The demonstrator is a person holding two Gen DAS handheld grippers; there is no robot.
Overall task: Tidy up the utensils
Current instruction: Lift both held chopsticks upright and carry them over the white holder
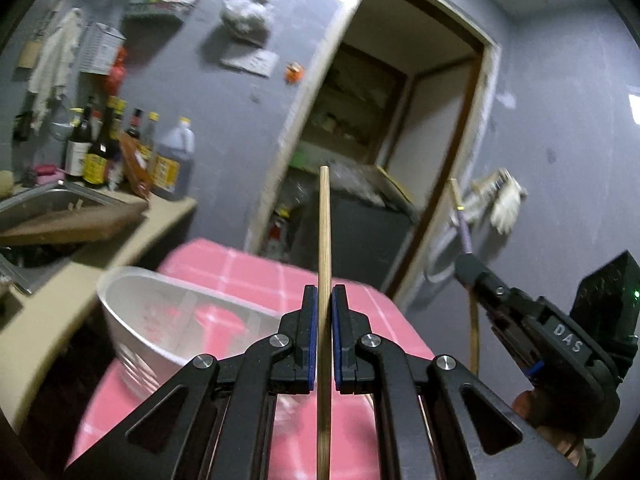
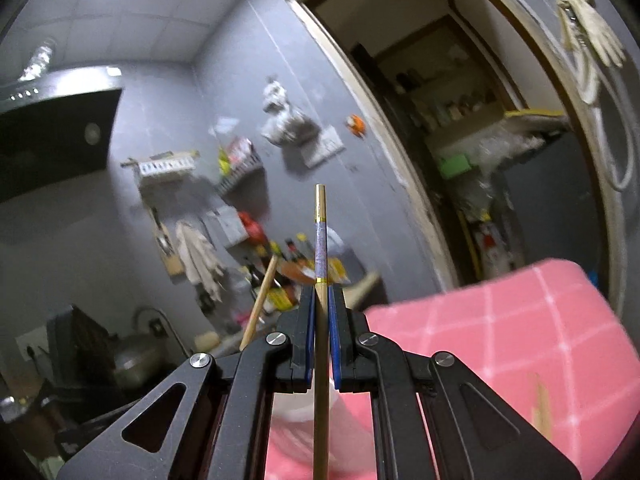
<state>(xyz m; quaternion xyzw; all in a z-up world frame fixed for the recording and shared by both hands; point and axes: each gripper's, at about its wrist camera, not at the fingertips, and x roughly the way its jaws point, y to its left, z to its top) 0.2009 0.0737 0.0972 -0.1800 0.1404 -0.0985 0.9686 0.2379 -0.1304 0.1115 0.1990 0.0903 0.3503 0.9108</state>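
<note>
Both chopsticks are running off the bottom edge, the plain chopstick [image 1: 324,240] in the left view and the purple-banded chopstick [image 2: 321,320] in the right. The white bin [image 1: 176,320] is sitting half hidden behind the tongs. Bottle labels [image 1: 94,164] are blurring out, unreadable.

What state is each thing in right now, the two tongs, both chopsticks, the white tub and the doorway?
Left tongs: shut on the plain chopstick.
Plain chopstick: held upright, lifted.
Right tongs: shut on the decorated chopstick.
Decorated chopstick: held upright, lifted.
White tub: on the pink cloth, no utensils visible inside.
Doorway: open.
</note>
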